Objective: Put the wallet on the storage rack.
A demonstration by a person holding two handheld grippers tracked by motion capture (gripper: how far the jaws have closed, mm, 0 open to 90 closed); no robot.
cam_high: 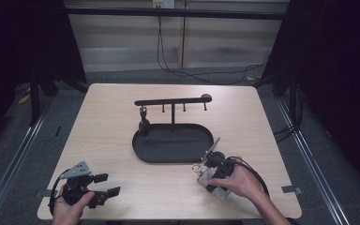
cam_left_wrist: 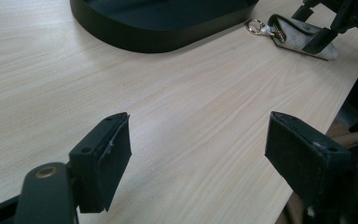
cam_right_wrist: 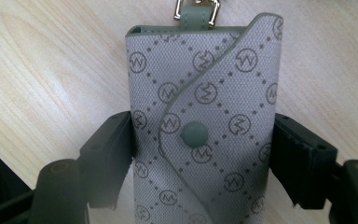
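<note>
A grey patterned key pouch (cam_right_wrist: 200,93) with a snap button and a metal ring lies on the wooden table, just in front of the right end of a black oval tray (cam_high: 173,145). My right gripper (cam_right_wrist: 201,154) has one jaw pressed on each long side of the pouch. In the high view the pouch (cam_high: 205,178) sits under the right gripper (cam_high: 213,178) and the hand. My left gripper (cam_high: 108,184) rests near the table's front left corner. It is open, with bare wood between its jaws (cam_left_wrist: 198,154). The pouch (cam_left_wrist: 303,35) shows far off in the left gripper view.
A black hook rack (cam_high: 172,101) rises from the back of the tray. A small dark item (cam_high: 143,123) hangs from its leftmost hook. The table's front edge runs close to both hands. Cables lie on the floor behind the table.
</note>
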